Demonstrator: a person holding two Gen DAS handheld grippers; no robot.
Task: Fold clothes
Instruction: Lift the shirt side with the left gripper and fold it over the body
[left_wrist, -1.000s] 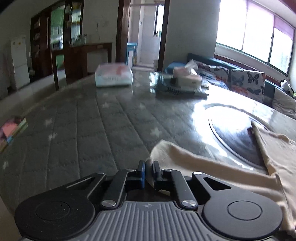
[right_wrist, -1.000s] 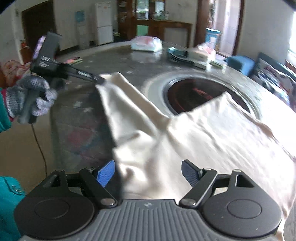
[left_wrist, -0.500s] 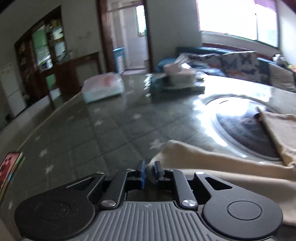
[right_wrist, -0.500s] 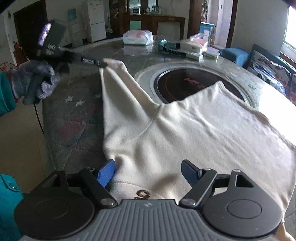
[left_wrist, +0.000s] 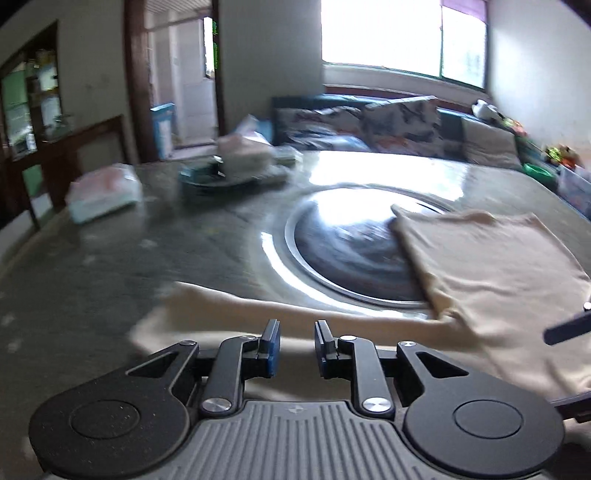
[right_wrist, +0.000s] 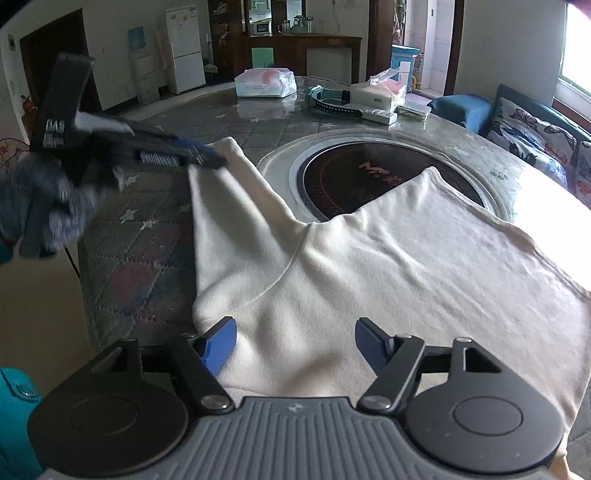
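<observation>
A cream long-sleeved top (right_wrist: 369, 258) lies on the round table, its body over the table's middle and one sleeve (right_wrist: 229, 184) stretched out to the left. It shows in the left wrist view (left_wrist: 491, 254) too. My left gripper (left_wrist: 295, 339) is at the sleeve's end with its jaws parted a little; the sleeve (left_wrist: 229, 314) lies flat under and ahead of it. In the right wrist view the left gripper (right_wrist: 207, 157) sits at the cuff. My right gripper (right_wrist: 295, 339) is open wide just above the top's shoulder area, holding nothing.
A round cooktop (right_wrist: 388, 177) is set into the table's middle, partly under the top. A tissue pack (right_wrist: 266, 83), a tissue box (right_wrist: 380, 92) and a watch (right_wrist: 328, 103) sit at the far edge. A sofa with cushions (left_wrist: 369, 122) stands behind.
My left gripper has swung the sleeve end rightward and down, and its jaws have parted off the cuff. The top's body has been laid flatter. My right gripper stays open.
</observation>
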